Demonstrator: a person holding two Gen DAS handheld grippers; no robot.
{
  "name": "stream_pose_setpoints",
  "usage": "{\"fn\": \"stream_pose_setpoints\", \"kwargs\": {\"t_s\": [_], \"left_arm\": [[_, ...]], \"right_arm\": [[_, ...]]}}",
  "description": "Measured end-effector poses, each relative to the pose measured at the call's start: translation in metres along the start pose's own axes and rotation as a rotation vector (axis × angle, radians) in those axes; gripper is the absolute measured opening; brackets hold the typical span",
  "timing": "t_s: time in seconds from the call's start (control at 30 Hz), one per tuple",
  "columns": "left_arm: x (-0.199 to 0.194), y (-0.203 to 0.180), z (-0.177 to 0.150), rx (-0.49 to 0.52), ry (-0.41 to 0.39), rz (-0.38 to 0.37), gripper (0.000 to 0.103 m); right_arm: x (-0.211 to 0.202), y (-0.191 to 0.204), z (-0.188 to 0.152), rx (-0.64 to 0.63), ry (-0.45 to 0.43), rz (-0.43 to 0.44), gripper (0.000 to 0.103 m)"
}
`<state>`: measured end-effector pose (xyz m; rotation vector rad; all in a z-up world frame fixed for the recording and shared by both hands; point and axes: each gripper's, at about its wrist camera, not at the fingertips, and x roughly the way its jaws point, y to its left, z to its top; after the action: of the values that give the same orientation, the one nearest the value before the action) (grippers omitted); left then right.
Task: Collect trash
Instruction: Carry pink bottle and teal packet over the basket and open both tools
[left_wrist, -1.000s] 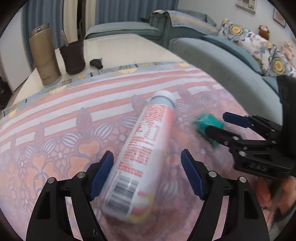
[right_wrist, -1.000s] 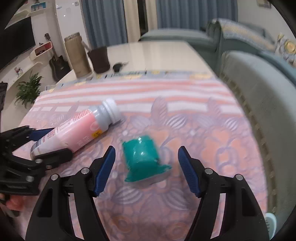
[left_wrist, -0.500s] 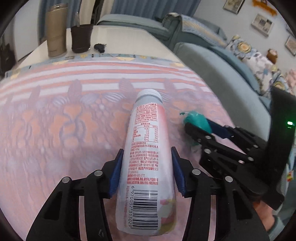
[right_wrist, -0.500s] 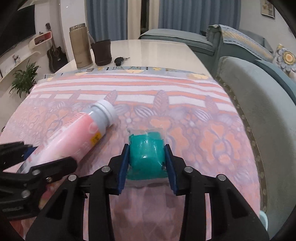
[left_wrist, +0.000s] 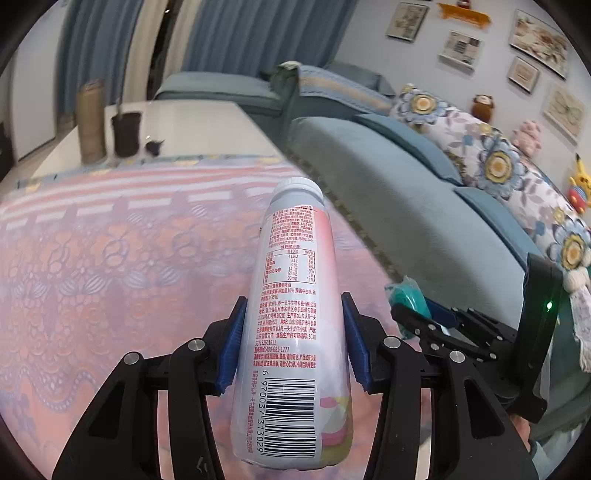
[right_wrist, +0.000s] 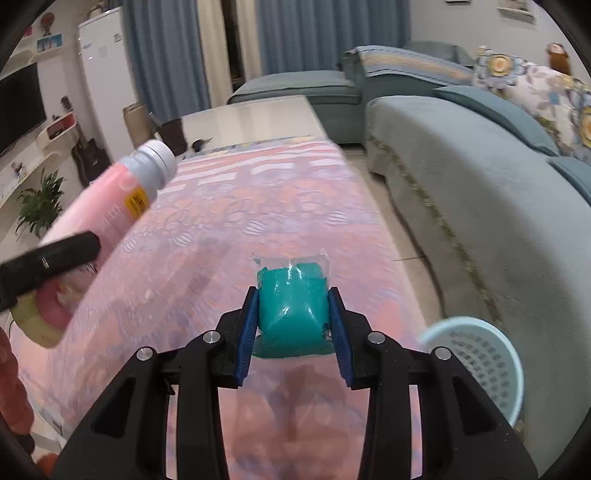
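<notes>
Worktop (left_wrist: 110, 258) carries a pink patterned cloth beside a blue sofa (right_wrist: 461, 184). Left gripper (left_wrist: 293, 338) fingers clamp the pink bottle (left_wrist: 295, 295), raised above the cloth. Right gripper (right_wrist: 293, 325) fingers clamp the teal cup (right_wrist: 293, 306), near the blue basket (right_wrist: 476, 358).

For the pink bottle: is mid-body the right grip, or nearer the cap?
Mid-body. The left gripper has the pink bottle across its straight labelled section, pads on opposite sides. It narrows toward the cap, so a grip there would likely slip.
</notes>
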<state>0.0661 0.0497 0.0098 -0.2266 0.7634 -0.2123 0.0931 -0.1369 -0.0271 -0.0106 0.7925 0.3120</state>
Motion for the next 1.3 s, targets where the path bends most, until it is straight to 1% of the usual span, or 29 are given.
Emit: {"fn": "stream_pose_setpoints", "kwargs": {"t_s": [0.23,0.37,0.47,0.6,0.7,0.77,0.87,0.93,1.0,1.07,1.1,1.17,1.3], "left_arm": [[-0.013,-0.055,0.005,0.089,-0.021,-0.043,0.047],[-0.013,-0.088,0.010,0.132,-0.025,-0.072,0.047],[-0.002,-0.115,0.009,0.179,-0.003,-0.107,0.047],[0.024,-0.143,0.002,0.220,0.044,-0.160,0.047],[0.058,-0.164,-0.009,0.250,0.122,-0.214,0.047],[0.079,-0.174,-0.018,0.263,0.170,-0.231,0.047],[0.116,-0.185,-0.033,0.279,0.272,-0.259,0.047],[0.136,-0.192,-0.041,0.298,0.312,-0.268,0.047],[0.148,-0.195,-0.047,0.310,0.332,-0.268,0.047],[0.159,-0.196,-0.050,0.310,0.357,-0.286,0.047],[0.160,-0.195,-0.051,0.305,0.357,-0.292,0.050],[0.161,-0.190,-0.050,0.291,0.353,-0.310,0.054],[0.151,-0.186,-0.049,0.303,0.322,-0.294,0.054]], "right_arm": [[-0.058,-0.050,-0.015,0.059,-0.064,-0.047,0.034],[-0.081,-0.082,-0.024,0.109,-0.092,-0.073,0.034],[-0.088,-0.108,-0.034,0.173,-0.093,-0.088,0.034],[-0.084,-0.148,-0.054,0.277,-0.064,-0.118,0.034],[-0.070,-0.180,-0.074,0.364,-0.014,-0.150,0.034],[-0.060,-0.194,-0.085,0.410,0.021,-0.155,0.034],[-0.040,-0.216,-0.104,0.483,0.096,-0.185,0.036],[-0.031,-0.227,-0.116,0.527,0.127,-0.185,0.036],[-0.026,-0.234,-0.124,0.549,0.142,-0.196,0.037],[-0.023,-0.240,-0.128,0.561,0.151,-0.204,0.038],[-0.022,-0.242,-0.130,0.566,0.154,-0.206,0.039],[-0.022,-0.246,-0.131,0.576,0.157,-0.220,0.044],[-0.027,-0.245,-0.133,0.577,0.139,-0.230,0.044]]}}
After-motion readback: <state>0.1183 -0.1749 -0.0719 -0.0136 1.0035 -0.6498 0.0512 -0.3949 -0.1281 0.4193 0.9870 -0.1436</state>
